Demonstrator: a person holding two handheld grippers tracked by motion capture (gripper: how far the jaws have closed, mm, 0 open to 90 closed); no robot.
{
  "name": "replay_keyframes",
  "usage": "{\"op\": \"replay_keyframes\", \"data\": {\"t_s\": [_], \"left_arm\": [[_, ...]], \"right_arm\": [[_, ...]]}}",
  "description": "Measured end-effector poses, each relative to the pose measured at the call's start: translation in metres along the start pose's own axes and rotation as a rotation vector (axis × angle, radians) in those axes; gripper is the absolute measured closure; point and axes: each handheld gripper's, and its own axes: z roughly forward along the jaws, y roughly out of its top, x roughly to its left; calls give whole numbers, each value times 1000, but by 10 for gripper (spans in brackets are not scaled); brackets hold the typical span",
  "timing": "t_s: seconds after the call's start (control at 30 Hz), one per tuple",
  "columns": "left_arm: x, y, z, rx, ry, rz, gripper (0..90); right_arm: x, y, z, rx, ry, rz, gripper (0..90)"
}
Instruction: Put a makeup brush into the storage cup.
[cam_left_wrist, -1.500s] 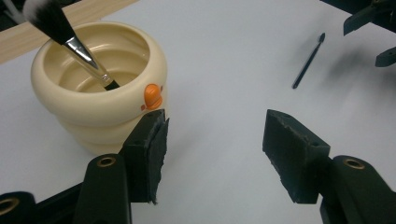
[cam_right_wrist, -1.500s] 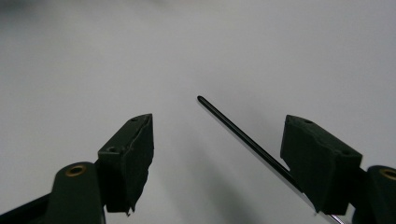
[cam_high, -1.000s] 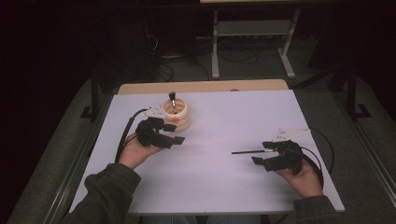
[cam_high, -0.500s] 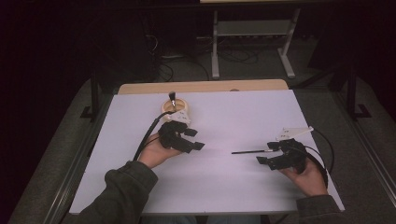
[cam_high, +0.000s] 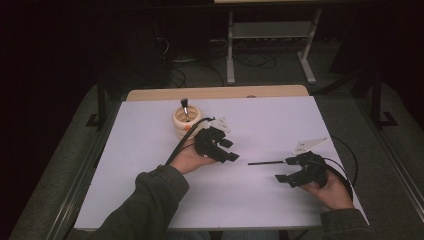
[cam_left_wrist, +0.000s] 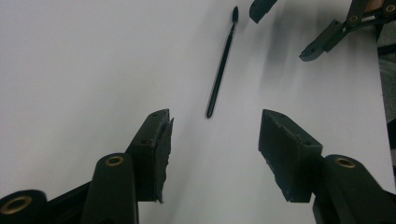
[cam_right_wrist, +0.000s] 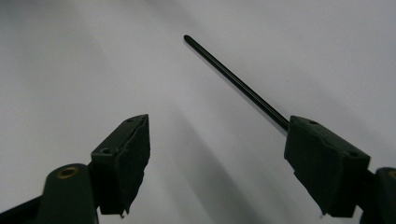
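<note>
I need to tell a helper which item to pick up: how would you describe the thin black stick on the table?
On the white table, look at the bare stretch between the left gripper and the right gripper. The thin black brush lies flat there, one end beside the right gripper's jaws. Unlike the brush standing upright in the wooden cup at the back, it lies flat by itself.

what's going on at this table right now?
A person works at a white table with a hand-held gripper in each hand. A thin black brush lies flat on the table between them. The left hand-held gripper is open, its jaws pointing toward the brush, not touching it. The right hand-held gripper is open too, with the brush's far end beside one jaw and ungripped. Behind the left hand sits a small wooden holder with another brush standing in it.
</note>
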Motion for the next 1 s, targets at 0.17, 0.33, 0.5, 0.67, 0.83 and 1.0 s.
{"op": "replay_keyframes", "data": {"t_s": [0.17, 0.33, 0.5, 0.67, 0.83, 1.0], "left_arm": [[1, 11, 21, 35, -33, 48, 474], [3, 18, 42, 77, -61, 73, 515], [5, 25, 60, 102, -84, 88, 549], [7, 30, 72, 137, -94, 100, 583], [7, 35, 86, 152, -104, 106, 611], [8, 32, 100, 194, -102, 93, 632]], "right_arm": [[-3, -2, -4, -3, 1, 12, 216], [-4, -3, -6, -11, 6, 22, 216], [-4, -3, -6, -10, 3, 13, 216], [-4, -2, -6, -10, 0, -1, 216], [-2, 0, -6, -10, 4, 5, 216], [-3, 0, -5, -13, 10, 0, 216]]}}
